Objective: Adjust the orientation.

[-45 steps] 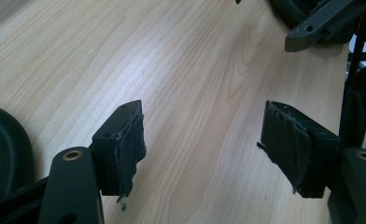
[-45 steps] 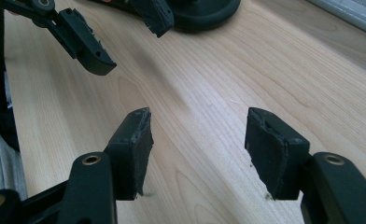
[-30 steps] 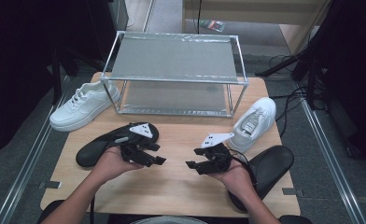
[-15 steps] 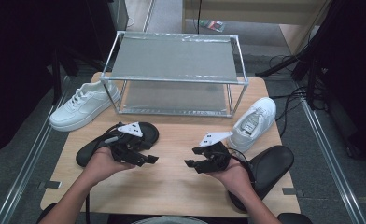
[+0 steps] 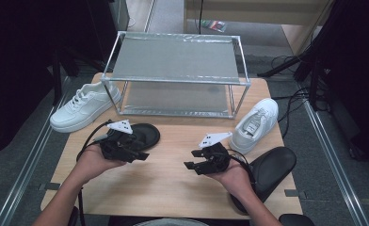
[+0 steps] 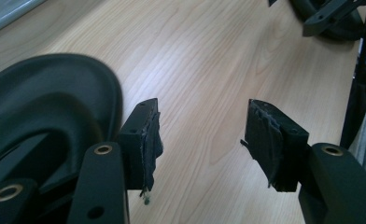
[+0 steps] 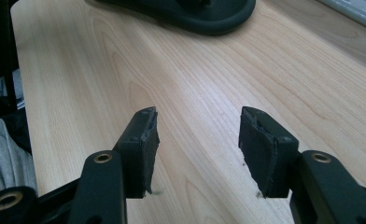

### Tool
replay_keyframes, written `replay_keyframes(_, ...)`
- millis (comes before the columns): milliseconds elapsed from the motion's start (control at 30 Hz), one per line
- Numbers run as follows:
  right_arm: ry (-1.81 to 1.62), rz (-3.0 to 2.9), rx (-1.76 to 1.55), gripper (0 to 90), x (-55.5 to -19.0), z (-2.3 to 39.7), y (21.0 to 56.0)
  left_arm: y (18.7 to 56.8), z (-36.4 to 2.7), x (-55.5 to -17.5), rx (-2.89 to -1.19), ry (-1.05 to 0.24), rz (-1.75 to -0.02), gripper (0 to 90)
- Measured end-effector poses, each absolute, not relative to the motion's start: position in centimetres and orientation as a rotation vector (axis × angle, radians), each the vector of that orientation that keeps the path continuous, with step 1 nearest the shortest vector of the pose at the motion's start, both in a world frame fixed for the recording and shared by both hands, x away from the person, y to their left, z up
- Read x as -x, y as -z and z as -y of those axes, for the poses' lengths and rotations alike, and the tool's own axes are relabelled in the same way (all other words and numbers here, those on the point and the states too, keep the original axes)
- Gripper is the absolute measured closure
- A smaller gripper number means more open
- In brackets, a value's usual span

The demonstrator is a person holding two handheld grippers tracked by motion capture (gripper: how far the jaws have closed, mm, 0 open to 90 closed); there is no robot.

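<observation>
Looking down from the high view: my left gripper (image 5: 140,151) hangs just over the near edge of the black slipper (image 5: 142,134), which lies on the table (image 5: 168,183) in front of the rack (image 5: 175,75).
Rack's neighbours, high view: a white sneaker (image 5: 81,106) sits off the rack's left end, a second white sneaker (image 5: 257,125) off its right front corner, and another black slipper (image 5: 267,169) lies nearer me than that sneaker, under my right wrist.
Right gripper, high view: my right gripper (image 5: 192,161) is held over bare wood in front of the rack, well apart from both slippers.
Left gripper view: my left gripper (image 6: 200,140) shows the slipper (image 6: 45,107) close beside one pad (image 6: 151,140); I cannot tell whether they touch.
Right gripper view: my right gripper (image 7: 197,140) points along the wood toward the slipper (image 7: 190,11) at the far edge.
Left jaws: wide apart after just narrowing a little, nothing between them but wood.
Right jaws: wide apart too, also just narrowing, holding nothing.
</observation>
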State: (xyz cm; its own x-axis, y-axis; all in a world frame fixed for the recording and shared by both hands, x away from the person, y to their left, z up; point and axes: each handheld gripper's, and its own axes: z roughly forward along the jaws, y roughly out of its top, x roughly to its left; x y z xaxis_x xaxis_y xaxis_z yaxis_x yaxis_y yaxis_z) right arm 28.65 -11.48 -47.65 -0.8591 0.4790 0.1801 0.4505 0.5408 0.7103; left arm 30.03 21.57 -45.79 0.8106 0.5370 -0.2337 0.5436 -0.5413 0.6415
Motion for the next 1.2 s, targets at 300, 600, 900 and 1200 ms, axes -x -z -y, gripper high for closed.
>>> replay_keyframes(300, -1.206, -2.732, -0.808, 46.0, -28.7, 11.5, 47.9, 45.4, -23.7, -30.3, -2.242, -0.016, -0.839, 45.9)
replay_keyframes(600, -1.183, -2.754, -0.775, 45.4, -28.6, 11.0, 48.1, 45.8, -26.8, -30.5, -2.225, -0.017, -0.903, 49.3)
replay_keyframes(900, -1.166, -2.772, -0.746, 45.5, -28.3, 10.8, 48.3, 47.9, -28.0, -31.0, -2.235, -0.04, -0.937, 54.4)
replay_keyframes(1200, -1.176, -2.768, -0.76, 45.5, -28.4, 10.8, 48.3, 49.6, -28.0, -31.7, -2.29, -0.013, -0.937, 69.4)
